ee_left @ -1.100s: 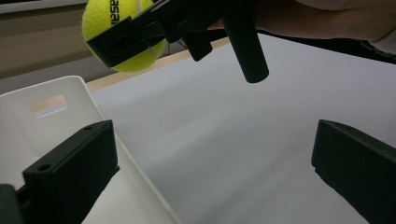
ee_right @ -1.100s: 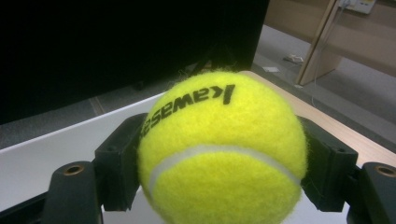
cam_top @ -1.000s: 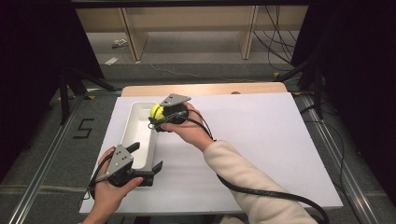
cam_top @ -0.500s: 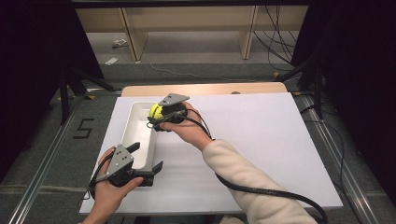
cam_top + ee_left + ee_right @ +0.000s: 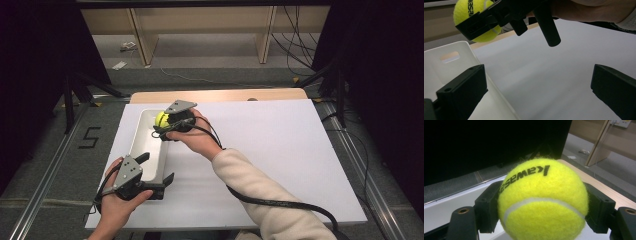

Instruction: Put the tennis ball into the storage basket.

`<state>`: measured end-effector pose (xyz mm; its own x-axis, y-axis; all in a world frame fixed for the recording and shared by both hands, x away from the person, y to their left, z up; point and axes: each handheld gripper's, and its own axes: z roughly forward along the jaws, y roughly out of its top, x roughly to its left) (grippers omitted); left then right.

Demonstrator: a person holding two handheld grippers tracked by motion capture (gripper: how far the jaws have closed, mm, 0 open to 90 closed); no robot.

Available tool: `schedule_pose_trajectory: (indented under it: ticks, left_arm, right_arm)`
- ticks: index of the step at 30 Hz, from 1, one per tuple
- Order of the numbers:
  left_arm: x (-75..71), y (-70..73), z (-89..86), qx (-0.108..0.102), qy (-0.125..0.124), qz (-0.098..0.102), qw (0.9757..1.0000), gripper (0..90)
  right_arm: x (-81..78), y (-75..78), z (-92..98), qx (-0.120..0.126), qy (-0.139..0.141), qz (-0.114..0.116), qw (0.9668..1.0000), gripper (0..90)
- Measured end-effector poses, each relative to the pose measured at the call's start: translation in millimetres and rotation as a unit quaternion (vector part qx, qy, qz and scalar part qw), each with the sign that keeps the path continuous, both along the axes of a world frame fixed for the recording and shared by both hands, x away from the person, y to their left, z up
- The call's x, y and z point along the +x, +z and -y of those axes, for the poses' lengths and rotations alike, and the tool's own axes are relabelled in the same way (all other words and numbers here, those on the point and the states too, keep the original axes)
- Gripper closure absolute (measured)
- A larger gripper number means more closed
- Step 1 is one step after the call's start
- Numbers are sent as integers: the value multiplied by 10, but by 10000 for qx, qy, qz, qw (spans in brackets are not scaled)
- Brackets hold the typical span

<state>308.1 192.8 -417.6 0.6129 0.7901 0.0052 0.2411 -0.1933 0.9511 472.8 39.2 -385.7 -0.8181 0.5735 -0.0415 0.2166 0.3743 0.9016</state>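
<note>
Tennis ball sits clamped in the right gripper, directly above the far end of the white bin; left gripper gapes empty at the bin's near end.

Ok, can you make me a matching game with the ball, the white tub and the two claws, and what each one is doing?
Things:
1. tennis ball
2. white tub
3. left claw
4. right claw

States:
A. open, with nothing between its jaws
B. yellow-green, squeezed between two black jaws
C. lying on the white board, with a handle slot in its end wall
D. shut on the ball, held above the tub

Pairs: 1-B, 2-C, 3-A, 4-D
</note>
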Motion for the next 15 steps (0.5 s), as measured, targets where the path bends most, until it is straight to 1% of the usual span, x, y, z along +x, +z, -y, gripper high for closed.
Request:
schedule_pose_trajectory:
  ticks: [15]
  left_arm:
    - [-3,1,1,1,4,-2,10000,0]
  right_arm:
    - [-11,20,-68,15,25,-1,10000,268]
